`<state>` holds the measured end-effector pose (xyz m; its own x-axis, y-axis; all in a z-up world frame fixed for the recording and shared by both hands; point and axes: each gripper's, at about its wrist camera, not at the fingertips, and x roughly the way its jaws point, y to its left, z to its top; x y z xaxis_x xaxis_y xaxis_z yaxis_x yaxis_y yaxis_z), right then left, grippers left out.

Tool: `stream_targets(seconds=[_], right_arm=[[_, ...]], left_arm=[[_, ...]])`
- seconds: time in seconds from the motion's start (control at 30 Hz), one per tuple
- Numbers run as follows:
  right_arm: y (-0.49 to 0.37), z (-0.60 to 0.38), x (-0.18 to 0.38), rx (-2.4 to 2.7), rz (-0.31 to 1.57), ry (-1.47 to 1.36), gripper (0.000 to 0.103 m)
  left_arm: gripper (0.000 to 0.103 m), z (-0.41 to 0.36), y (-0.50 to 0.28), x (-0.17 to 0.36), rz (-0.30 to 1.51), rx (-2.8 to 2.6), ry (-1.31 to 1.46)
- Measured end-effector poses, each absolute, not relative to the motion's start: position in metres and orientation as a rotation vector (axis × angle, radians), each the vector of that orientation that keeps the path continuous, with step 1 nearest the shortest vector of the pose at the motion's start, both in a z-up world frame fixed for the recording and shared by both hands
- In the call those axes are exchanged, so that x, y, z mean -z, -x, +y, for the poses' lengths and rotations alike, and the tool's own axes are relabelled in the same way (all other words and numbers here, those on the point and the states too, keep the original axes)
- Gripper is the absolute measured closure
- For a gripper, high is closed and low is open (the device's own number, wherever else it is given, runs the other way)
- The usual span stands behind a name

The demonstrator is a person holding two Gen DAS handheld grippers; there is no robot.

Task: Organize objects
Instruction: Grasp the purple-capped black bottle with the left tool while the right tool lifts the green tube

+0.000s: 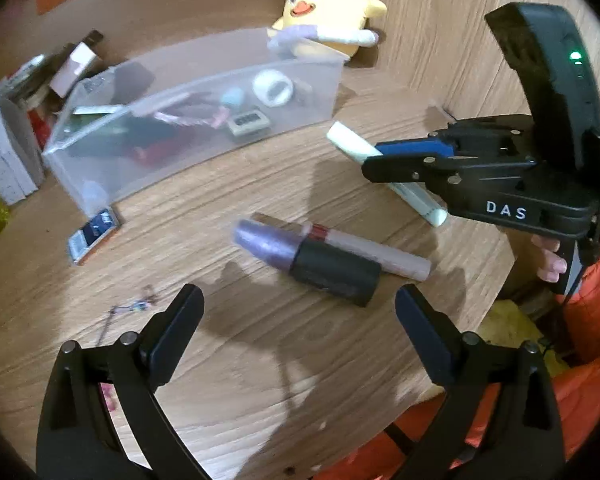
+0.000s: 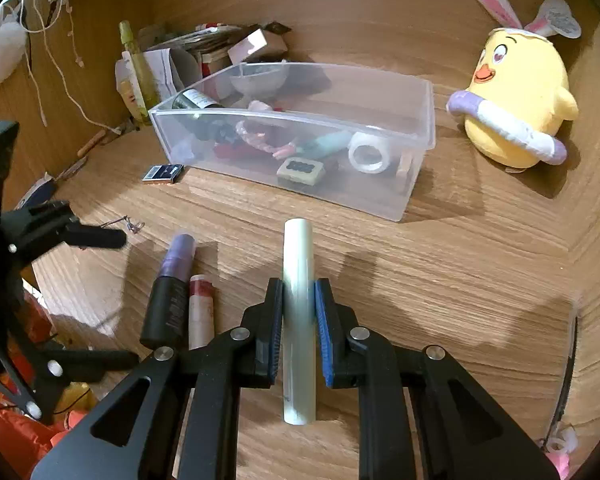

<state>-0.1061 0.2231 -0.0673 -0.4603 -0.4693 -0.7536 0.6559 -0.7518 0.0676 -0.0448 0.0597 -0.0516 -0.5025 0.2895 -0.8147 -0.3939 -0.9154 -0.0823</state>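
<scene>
R tool (image 2: pixel 298 320) clenched on pale tube (image 2: pixel 297 280); L tool (image 1: pixel 300 320) released, just short of purple-capped tube (image 1: pixel 308 256).

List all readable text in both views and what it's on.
"DAS": white letters on the body of the right gripper, seen in the left wrist view.
Print on the black tube: blurred, unreadable.
Small flat pack beside the clear bin: print too small.
Tag on the plush chick's ear: unreadable.
</scene>
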Motion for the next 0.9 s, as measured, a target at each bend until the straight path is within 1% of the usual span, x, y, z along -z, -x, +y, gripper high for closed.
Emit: stream_targets(seconds=[0.17,0.4,0.73,0.77,0.8,0.87,0.9], right_arm=[[0.108,0.228,0.066,2.222,0.277,-1.043,0.089],[0.107,0.236,0.064,2.241,0.264,-1.036,0.089],[0.108,0.238,0.065,2.248,0.231,-1.035,0.089],[0.108,0.238,0.065,2.249,0.231,-1.032,0.089],[0.108,0.238,0.064,2.249,0.231,-1.030,0.089],[0.106,0.239,0.062,2.255,0.236,-1.022,0.089],[0.106,0.239,0.061,2.260,0.237,-1.016,0.089]], left_arm=[[0.005,0.064,0.057,0.052,0.089,-2.448,1.293],[0.005,0.053,0.058,0.062,0.113,-2.486,1.320],[0.005,0.040,0.055,0.051,0.093,-2.567,1.289],[0.007,0.042,0.057,0.052,0.097,-2.572,1.288],[0.011,0.043,0.059,0.053,0.098,-2.573,1.286],[0.037,0.047,0.066,0.057,0.104,-2.551,1.312],[0.042,0.047,0.068,0.060,0.098,-2.536,1.329]])
